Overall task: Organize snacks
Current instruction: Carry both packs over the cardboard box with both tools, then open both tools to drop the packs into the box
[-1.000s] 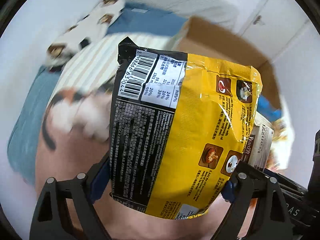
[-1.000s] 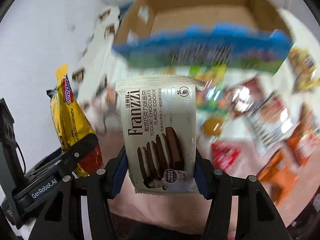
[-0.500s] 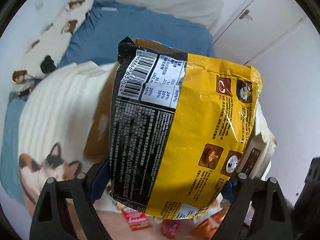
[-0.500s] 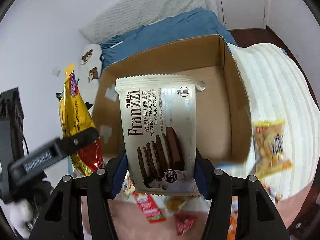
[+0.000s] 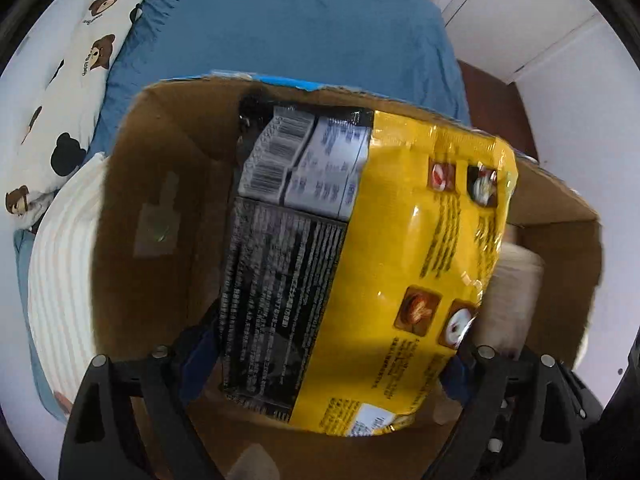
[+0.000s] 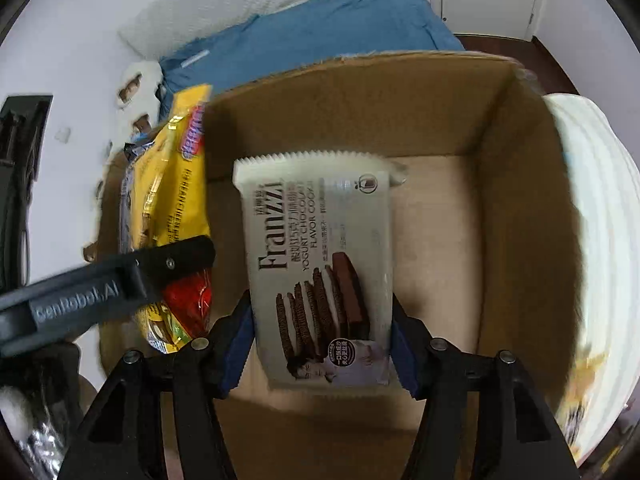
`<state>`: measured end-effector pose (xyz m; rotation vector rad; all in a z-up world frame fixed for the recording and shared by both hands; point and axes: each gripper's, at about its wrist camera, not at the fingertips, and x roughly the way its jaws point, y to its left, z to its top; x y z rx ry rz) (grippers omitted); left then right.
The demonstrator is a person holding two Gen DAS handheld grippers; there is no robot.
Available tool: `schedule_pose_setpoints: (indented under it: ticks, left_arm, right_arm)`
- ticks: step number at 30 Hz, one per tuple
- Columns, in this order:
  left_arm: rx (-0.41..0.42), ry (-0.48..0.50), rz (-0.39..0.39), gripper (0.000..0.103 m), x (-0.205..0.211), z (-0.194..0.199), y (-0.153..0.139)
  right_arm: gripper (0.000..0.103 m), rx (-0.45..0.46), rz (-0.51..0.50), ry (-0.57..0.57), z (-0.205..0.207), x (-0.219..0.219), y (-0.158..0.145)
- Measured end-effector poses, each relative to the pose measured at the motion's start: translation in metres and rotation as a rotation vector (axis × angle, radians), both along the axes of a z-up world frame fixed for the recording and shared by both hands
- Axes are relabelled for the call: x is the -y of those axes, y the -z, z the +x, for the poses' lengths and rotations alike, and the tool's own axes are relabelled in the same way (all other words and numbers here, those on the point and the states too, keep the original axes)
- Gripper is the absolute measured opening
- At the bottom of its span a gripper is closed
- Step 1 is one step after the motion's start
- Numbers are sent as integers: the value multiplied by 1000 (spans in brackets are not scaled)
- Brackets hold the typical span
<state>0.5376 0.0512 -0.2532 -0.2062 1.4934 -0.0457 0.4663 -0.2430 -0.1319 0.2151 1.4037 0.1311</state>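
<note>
A: Any room inside the cardboard box (image 6: 516,208)?
B: Its right half shows bare floor; the yellow noodle packet (image 6: 168,200) crowds the left.
A: And between?
B: The Franzzi cookie pack (image 6: 320,276) fills the middle.

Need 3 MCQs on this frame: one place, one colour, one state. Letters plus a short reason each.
1. Where is the cookie pack?
A. lying on the blue bedding
B. held over the open cardboard box
C. on the striped blanket

2. Main colours of the noodle bag in the left tool?
A. yellow and black
B. green and white
C. all red

3. State of the right tool?
A. open, nothing in it
B. shut with nothing in it
C. shut on the cookie pack

Answers:
1 B: box walls and floor show behind the pack in the right wrist view.
2 A: the back is yellow with a black text panel.
3 C: both blue pads press the pack's edges.
</note>
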Motion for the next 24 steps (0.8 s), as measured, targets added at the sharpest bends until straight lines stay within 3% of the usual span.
schedule_pose_setpoints:
  ticks: [2,3,9,14,24]
  left_arm:
    - [5,-4,-6,92,2,6,5]
    - [8,-8,-14,92,3,9,5]
    - [25,-12,-12,92,0,18,6]
    - [78,-7,28,92,-4,-5,-9]
    - [248,16,139,92,-22,-71,-53]
  right_arm:
    - [96,-46,-14,-10,12,-2,13]
    - [97,-57,-14,-14,17,-3,16]
    - [97,-73,-14,-4,25,-3,29]
    - [97,-50,-20,-2,18,0,38]
    - [97,55,-74,6,-47,-2,-17]
